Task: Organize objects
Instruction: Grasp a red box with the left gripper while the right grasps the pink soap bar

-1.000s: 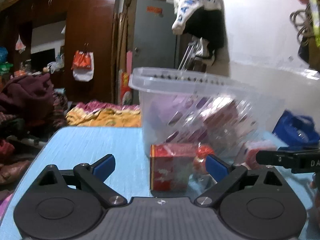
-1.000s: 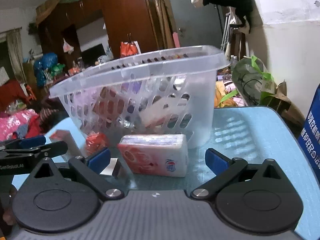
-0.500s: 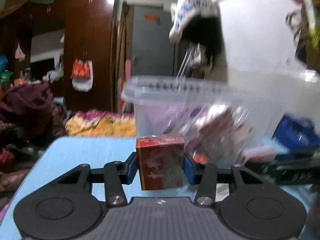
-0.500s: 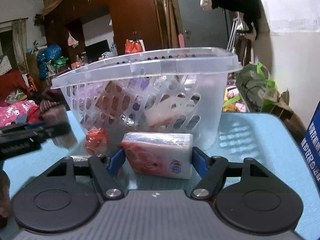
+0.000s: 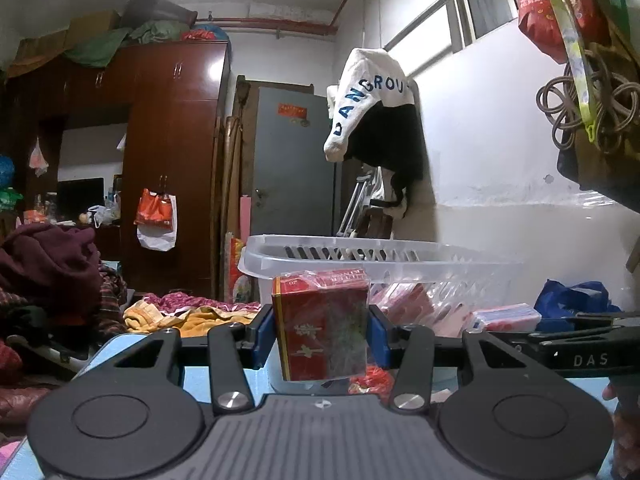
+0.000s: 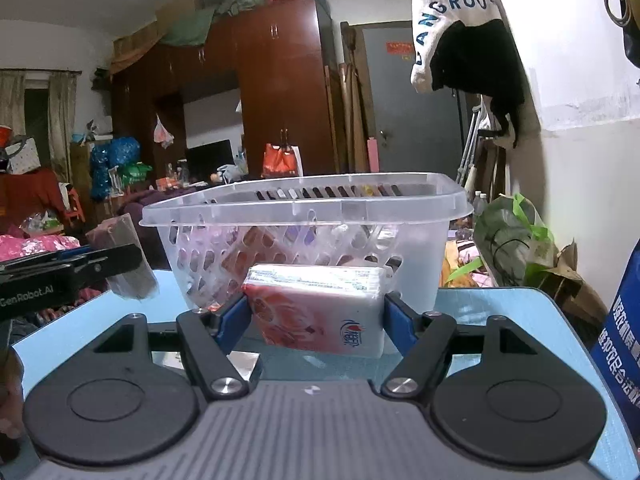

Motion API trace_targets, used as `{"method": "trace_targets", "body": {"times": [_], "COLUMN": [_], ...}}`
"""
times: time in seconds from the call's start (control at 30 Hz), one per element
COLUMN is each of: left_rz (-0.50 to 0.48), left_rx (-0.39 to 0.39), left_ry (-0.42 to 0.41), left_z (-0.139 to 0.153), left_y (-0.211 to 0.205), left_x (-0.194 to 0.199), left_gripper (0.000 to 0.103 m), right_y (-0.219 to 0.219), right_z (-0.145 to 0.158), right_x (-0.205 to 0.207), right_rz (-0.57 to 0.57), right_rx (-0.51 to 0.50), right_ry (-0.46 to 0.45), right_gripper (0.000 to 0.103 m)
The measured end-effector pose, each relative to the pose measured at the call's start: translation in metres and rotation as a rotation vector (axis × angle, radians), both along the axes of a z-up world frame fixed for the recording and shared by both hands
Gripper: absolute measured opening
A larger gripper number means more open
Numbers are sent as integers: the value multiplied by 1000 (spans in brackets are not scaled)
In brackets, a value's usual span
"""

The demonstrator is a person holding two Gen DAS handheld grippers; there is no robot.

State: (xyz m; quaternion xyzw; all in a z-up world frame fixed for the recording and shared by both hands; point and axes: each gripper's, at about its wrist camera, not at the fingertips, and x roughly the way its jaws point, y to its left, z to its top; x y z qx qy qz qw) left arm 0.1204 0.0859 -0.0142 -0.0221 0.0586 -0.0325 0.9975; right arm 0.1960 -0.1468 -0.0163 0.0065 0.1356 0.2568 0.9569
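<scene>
Just in front of the clear basket point(image 6: 304, 208) on the blue bench point(image 6: 500, 304), a red box point(image 5: 322, 330) is clamped upright in the left tongs point(image 5: 320, 334), and a pink tissue pack point(image 6: 318, 312), long axis crosswise, is gripped in the right tongs point(image 6: 316, 318). Both loads are held below the basket rim, which lies straight ahead, so lifting is judged necessary first.

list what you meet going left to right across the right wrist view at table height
left gripper holding a dark box → clear basket → tissue pack in the right gripper → green plastic bag → blue bag
</scene>
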Motion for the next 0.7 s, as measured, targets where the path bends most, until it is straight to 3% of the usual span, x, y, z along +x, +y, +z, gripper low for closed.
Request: {"method": "trace_targets", "body": {"times": [0.7], "left_rz": [-8], "left_rx": [-14], "left_ry": [-15], "left_z": [-2], "left_y": [2], "left_x": [-3], "left_gripper": [51], "right_y": [-3], "right_z": [-1], "right_x": [-9], "right_rz": [5], "right_rx": [32], "right_ry": [-57], "right_gripper": [73]}}
